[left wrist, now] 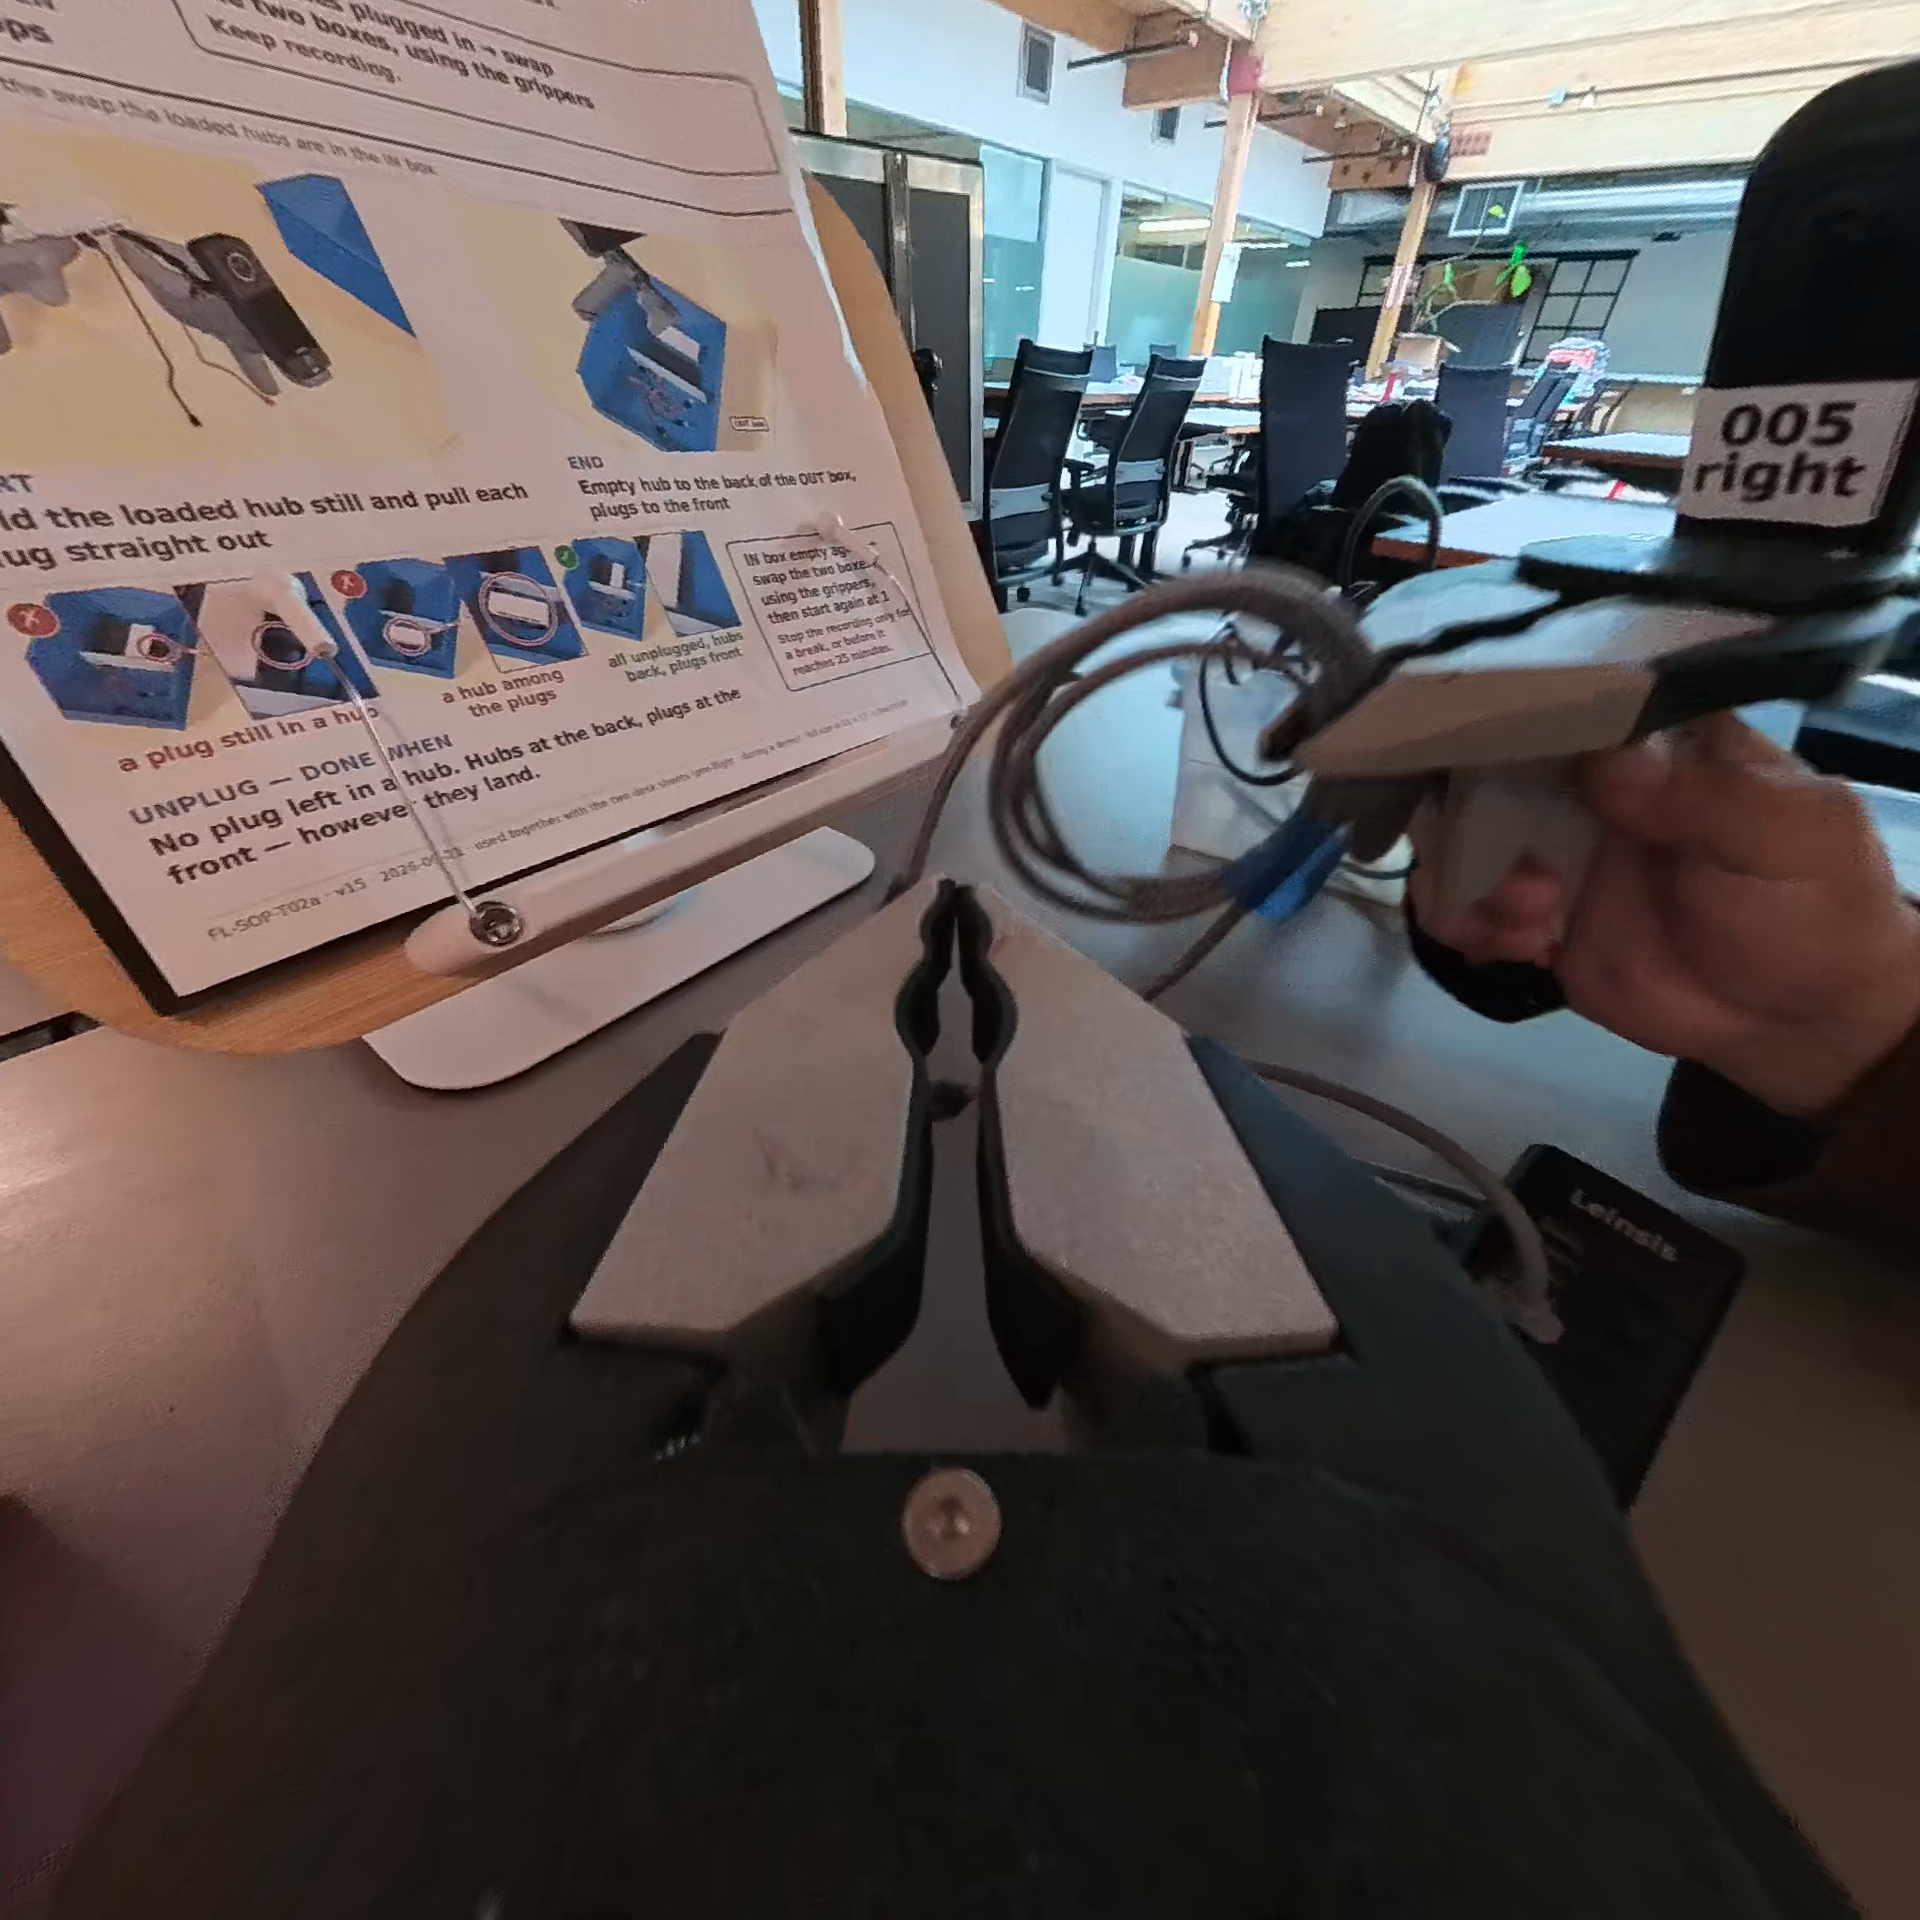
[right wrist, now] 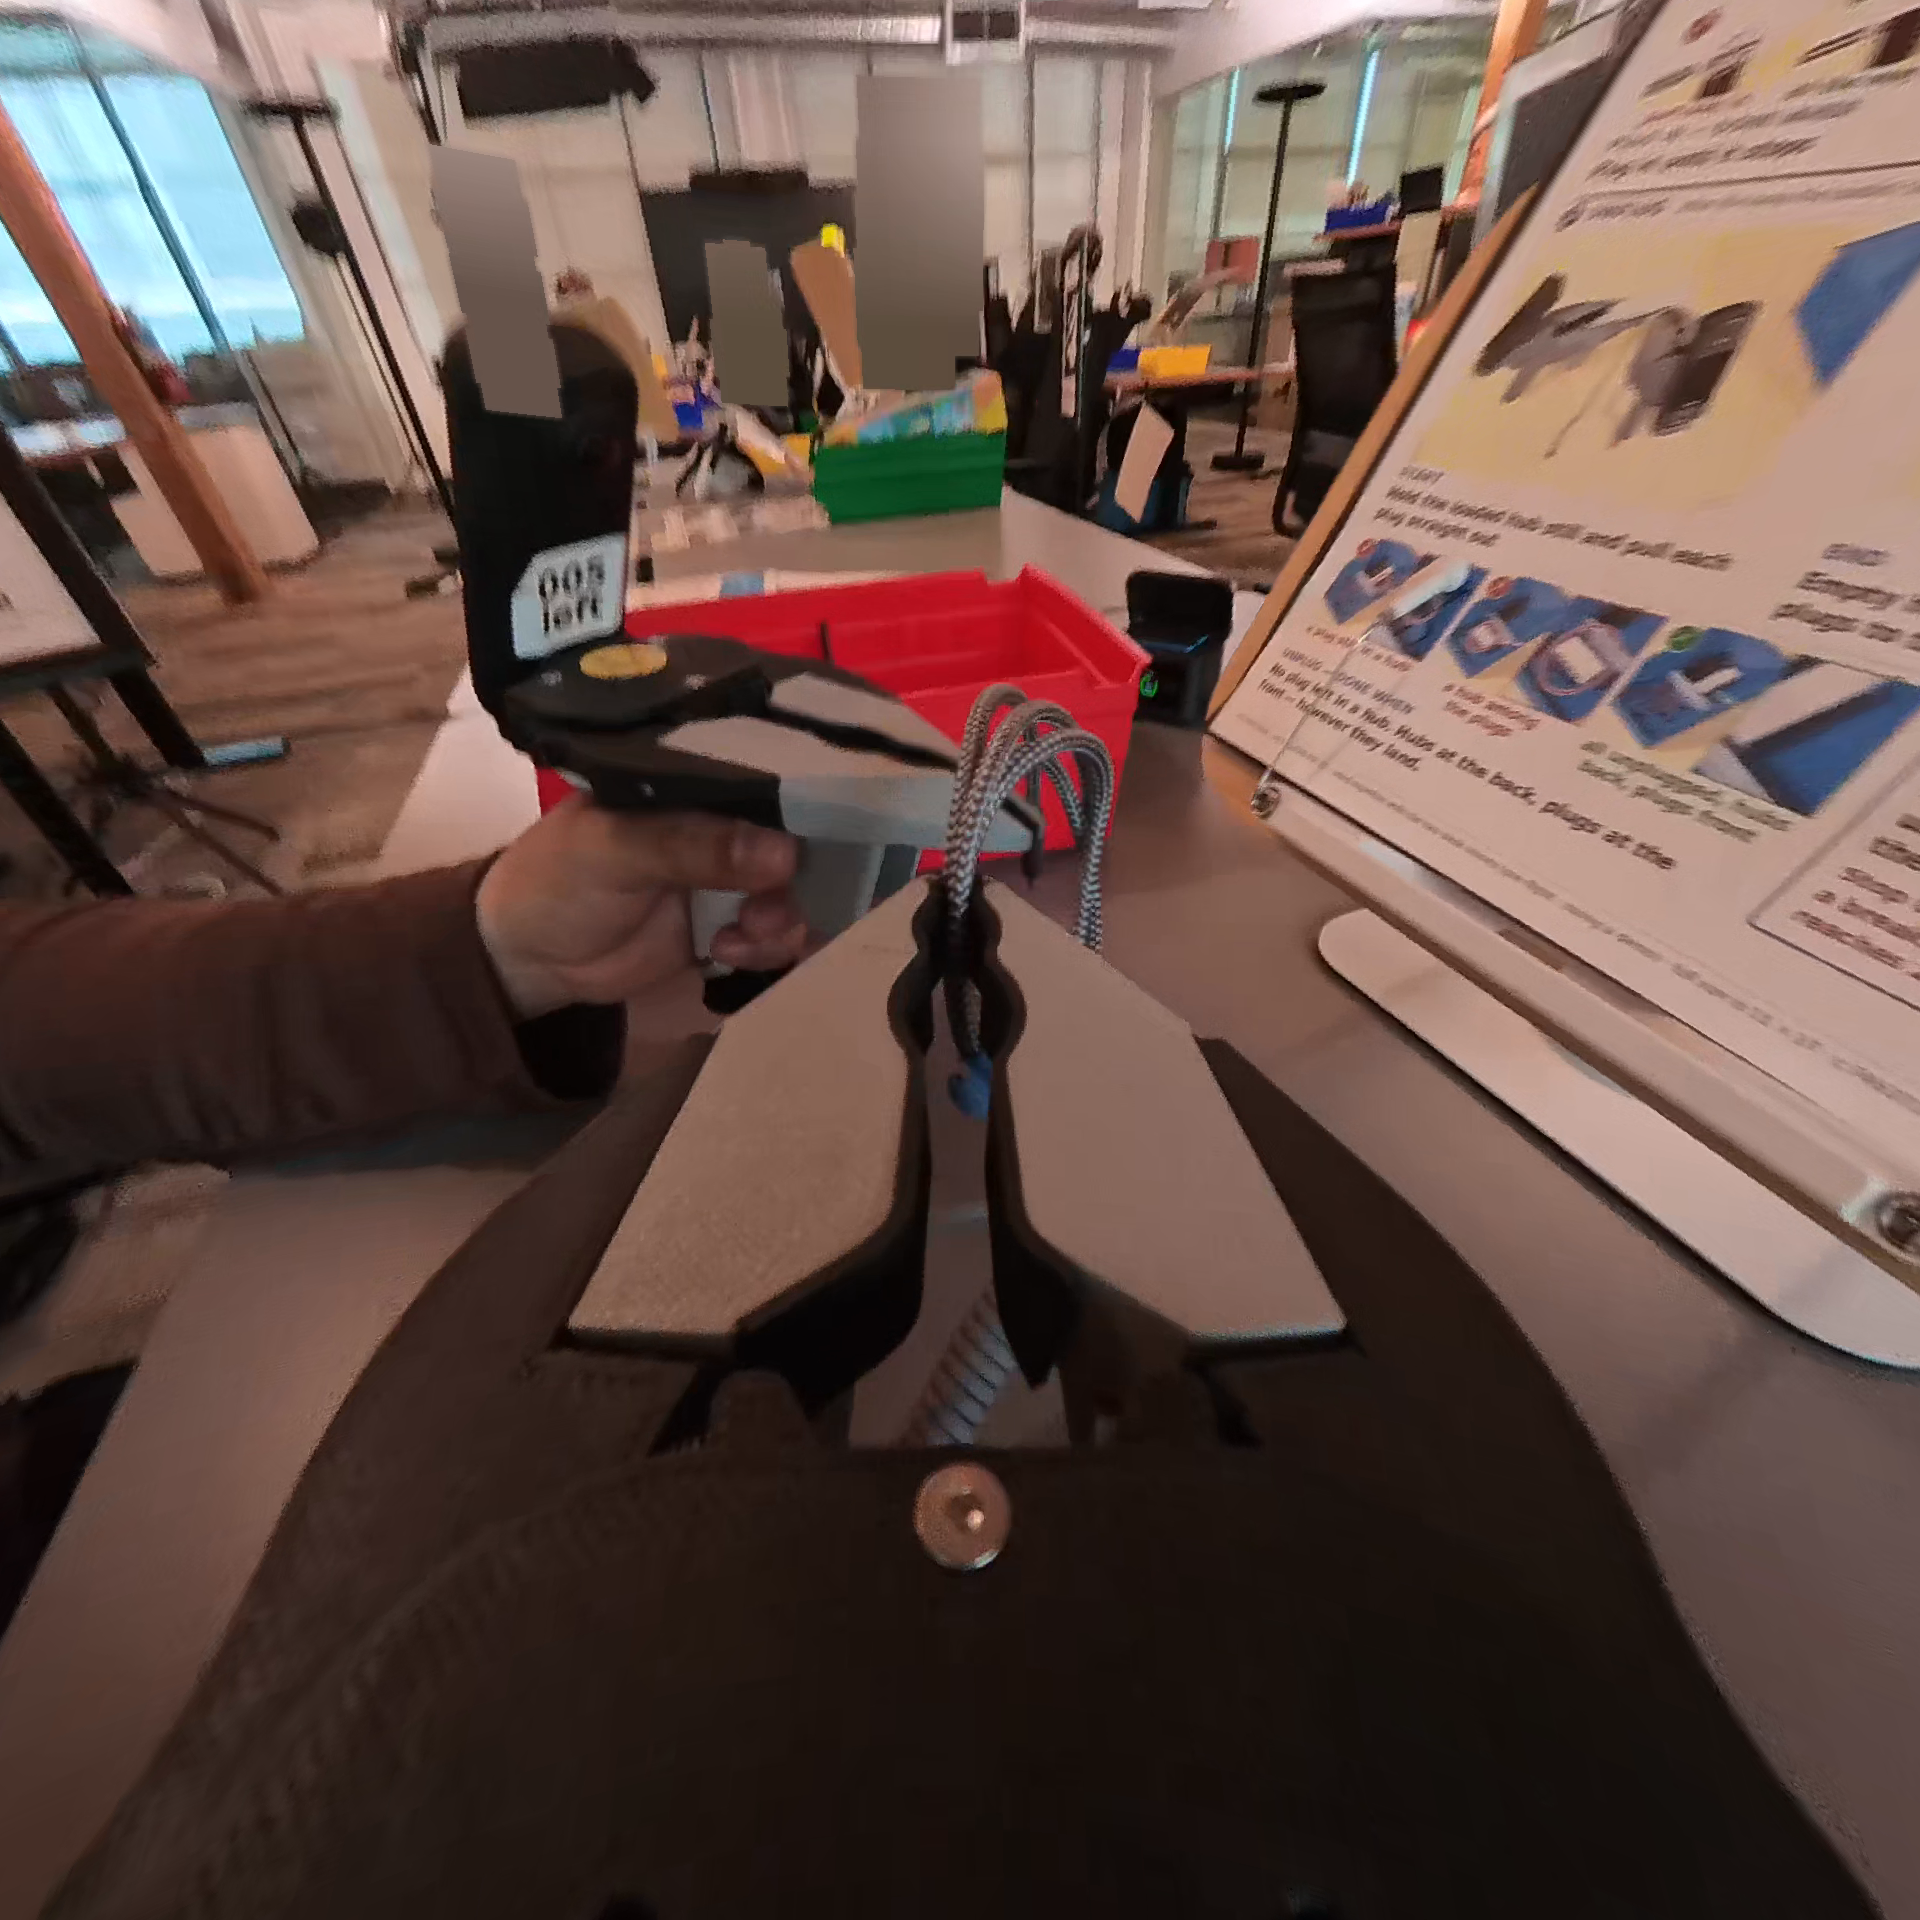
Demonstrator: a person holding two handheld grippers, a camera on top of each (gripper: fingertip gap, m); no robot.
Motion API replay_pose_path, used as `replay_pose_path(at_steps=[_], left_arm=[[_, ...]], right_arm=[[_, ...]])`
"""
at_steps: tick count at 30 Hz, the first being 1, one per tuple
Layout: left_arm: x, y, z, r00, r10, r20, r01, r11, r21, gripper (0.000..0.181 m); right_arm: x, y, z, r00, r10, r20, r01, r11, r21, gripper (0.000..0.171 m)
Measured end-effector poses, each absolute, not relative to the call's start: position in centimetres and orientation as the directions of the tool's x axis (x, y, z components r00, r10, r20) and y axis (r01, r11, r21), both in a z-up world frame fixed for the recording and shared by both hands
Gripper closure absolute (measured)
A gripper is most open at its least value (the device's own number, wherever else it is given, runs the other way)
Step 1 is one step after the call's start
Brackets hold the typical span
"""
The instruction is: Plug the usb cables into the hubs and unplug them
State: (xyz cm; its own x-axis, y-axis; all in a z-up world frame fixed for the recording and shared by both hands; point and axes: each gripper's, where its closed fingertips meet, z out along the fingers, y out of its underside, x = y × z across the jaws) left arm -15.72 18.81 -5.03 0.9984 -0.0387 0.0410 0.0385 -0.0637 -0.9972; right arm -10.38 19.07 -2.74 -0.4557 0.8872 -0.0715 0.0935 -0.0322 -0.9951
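An open-plan office, and a grey desk [right wrist: 1226, 831] where a coiled cable is held up between two handheld grippers.

Taking the tilted white instruction sheet on its wooden stand [left wrist: 436, 540] as the landmark: just to its right, the right gripper [right wrist: 958, 914] has its fingers clamped on the braided grey USB cable [right wrist: 1023, 769], whose loops rise above the tips while a blue plug end [right wrist: 971, 1091] sits between the fingers. The left gripper [left wrist: 951, 914], in front of the sheet's base, has its fingers together; a strand of cable ends right at the tips, but whether they pinch it cannot be told. A flat black hub [left wrist: 1621, 1288] lies on the desk further right of the sheet, one grey cable reaching it. A red plastic bin [right wrist: 914, 665] stands to the sheet's left. Judging from this, plugging this cable is yet to come.
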Motion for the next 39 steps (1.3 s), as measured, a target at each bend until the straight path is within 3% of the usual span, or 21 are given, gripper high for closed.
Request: replay_pose_path(at_steps=[3,6,12,18,19,21,28,39], left_arm=[[-15.8,19.1,-6.4,0.998,-0.048,0.048,0.042,-0.120,-0.992,0.181],[-14.8,19.8,-8.4,0.992,-0.099,0.078,0.054,-0.226,-0.973,0.168],[-13.8,20.8,-12.1,0.995,-0.093,-0.032,-0.066,-0.382,-0.922,0.154],[-13.2,21.1,-12.0,0.989,-0.106,-0.099,-0.133,-0.379,-0.916,0.138],[-13.2,21.1,-11.8,0.989,-0.102,-0.111,-0.142,-0.373,-0.917,0.139],[-13.0,20.9,-11.5,0.984,-0.119,-0.136,-0.170,-0.358,-0.918,0.159],[-11.5,20.5,-10.0,0.966,-0.198,-0.166,-0.219,-0.288,-0.932,0.170],[-11.1,20.1,-8.4,0.967,-0.224,-0.121,-0.171,-0.219,-0.961,0.170]], right_arm=[[-9.3,20.5,-1.4,-0.442,0.886,-0.138,0.050,-0.130,-0.990,0.171],[-8.7,21.3,-0.6,-0.430,0.887,-0.166,0.029,-0.170,-0.985,0.171],[-7.1,20.0,2.1,-0.556,0.806,-0.201,-0.067,-0.285,-0.956,0.171],[-6.0,19.9,3.6,-0.641,0.728,-0.244,-0.116,-0.406,-0.907,0.170],[-5.8,20.0,3.8,-0.658,0.710,-0.250,-0.119,-0.426,-0.897,0.170],[-5.5,20.3,4.1,-0.685,0.677,-0.271,-0.117,-0.469,-0.875,0.170],[-4.7,22.1,4.9,-0.667,0.690,-0.283,-0.165,-0.507,-0.846,0.171],[-5.7,25.4,3.4,-0.543,0.760,-0.357,-0.179,-0.521,-0.835,0.170]])
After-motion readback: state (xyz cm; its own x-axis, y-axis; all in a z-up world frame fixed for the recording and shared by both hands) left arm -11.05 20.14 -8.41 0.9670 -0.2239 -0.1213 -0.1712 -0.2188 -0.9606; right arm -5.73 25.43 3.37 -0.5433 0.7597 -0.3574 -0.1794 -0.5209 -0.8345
